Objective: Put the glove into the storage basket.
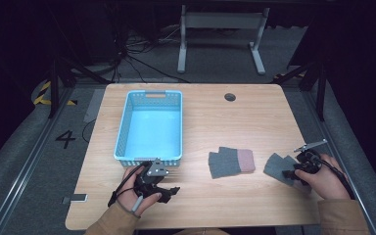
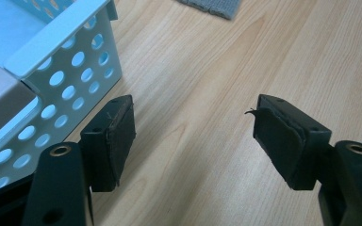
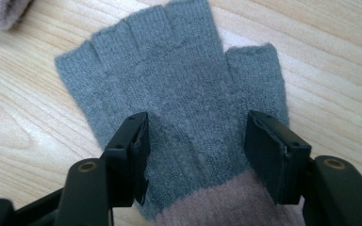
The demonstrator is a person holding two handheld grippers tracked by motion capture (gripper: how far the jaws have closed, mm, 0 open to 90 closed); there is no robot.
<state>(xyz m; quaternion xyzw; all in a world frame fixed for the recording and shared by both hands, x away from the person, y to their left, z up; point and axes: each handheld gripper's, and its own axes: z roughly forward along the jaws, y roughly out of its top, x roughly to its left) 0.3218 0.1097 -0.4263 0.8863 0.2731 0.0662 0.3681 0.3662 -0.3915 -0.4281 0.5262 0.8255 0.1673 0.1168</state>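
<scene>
Right claw spread astride the grey glove (flat on the table); left claw spread, empty.

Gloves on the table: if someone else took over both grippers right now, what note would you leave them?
Left gripper: open, empty, beside the near end of the blue basket.
Right gripper: open, jaws either side of the right glove; pads not pressing.
Second glove: flat mid-table, untouched.
Done: nothing is in the basket.
Left, probably: close on the right glove, carry it to the basket, then the second glove.
</scene>
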